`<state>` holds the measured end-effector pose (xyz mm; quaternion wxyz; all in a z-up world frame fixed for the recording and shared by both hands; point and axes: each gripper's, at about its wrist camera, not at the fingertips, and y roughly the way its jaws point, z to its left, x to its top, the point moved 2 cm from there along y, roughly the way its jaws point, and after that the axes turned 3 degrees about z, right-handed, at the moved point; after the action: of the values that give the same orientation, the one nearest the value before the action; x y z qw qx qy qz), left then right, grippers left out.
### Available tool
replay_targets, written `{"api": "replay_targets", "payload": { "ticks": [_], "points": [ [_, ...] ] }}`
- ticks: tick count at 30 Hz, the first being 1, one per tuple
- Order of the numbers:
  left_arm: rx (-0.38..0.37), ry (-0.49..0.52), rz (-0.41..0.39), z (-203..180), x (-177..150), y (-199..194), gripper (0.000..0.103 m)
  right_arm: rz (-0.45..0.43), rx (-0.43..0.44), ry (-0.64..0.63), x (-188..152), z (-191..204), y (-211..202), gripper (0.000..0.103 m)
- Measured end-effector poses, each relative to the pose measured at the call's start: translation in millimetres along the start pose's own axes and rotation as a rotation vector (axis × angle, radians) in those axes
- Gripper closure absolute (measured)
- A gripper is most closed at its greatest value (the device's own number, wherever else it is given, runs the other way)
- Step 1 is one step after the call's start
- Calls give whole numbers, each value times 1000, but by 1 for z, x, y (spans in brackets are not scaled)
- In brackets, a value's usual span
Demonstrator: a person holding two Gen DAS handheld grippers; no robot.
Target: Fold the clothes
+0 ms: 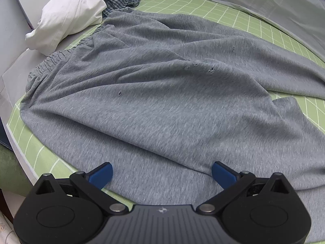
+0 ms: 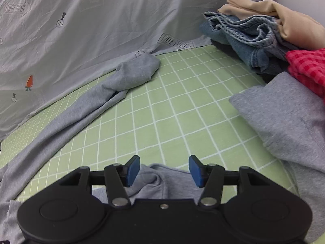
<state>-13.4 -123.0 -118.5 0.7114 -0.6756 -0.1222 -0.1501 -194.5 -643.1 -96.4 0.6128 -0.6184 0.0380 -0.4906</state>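
We are looking at grey trousers (image 1: 162, 93) lying spread and wrinkled across the green checked bed (image 1: 203, 4), waistband toward ten o'clock; our left gripper (image 1: 161, 173) is hovering over the near edge, jaws wide, holding nothing. Our right gripper (image 2: 164, 170) is hanging, jaws likewise wide and empty, over a bunched grey cuff (image 2: 162, 180), likely to pinch it; a grey leg (image 2: 113, 87) is trailing toward eleven o'clock, and a clothes pile (image 2: 260, 32) is crowding two o'clock.

Your right gripper (image 2: 164, 169) sits at 6 o'clock with its blue pads (image 2: 133, 169) spread apart and nothing between them, above a bunched fold of the grey garment (image 2: 160, 180). A grey trouser leg (image 2: 105, 97) runs from 8 o'clock toward 11 o'clock across the green checked sheet (image 2: 182, 105). At 1 to 3 o'clock, note a pile: beige cloth (image 2: 284, 18), denim (image 2: 243, 34), red checked fabric (image 2: 306, 69), folded grey piece (image 2: 284, 111).
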Motion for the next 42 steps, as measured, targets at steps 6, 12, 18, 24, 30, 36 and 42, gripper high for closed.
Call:
{"api": "replay_targets", "payload": {
  "ticks": [6, 12, 18, 24, 30, 36, 42],
  "points": [
    [-6, -24, -8, 2, -2, 0, 0, 61, -75, -148, -20, 22, 5, 41],
    [-13, -24, 0, 1, -1, 1, 0, 84, -32, -156, -20, 22, 13, 100],
    [-18, -19, 3, 2, 0, 1, 0, -53, -100, -288, 30, 46, 19, 101],
    [-17, -27, 1, 2, -1, 1, 0, -143, -184, -335, 67, 67, 33, 52],
    [-17, -42, -12, 2, -4, 1, 0, -99, -205, -206, 45, 41, 27, 49],
    [-24, -35, -7, 3, -2, 1, 0, 13, -310, 19, -9, -7, 14, 42],
    [-25, -9, -2, 2, -1, 2, 0, 2, -329, 112, -36, -22, -1, 40]
  ]
}}
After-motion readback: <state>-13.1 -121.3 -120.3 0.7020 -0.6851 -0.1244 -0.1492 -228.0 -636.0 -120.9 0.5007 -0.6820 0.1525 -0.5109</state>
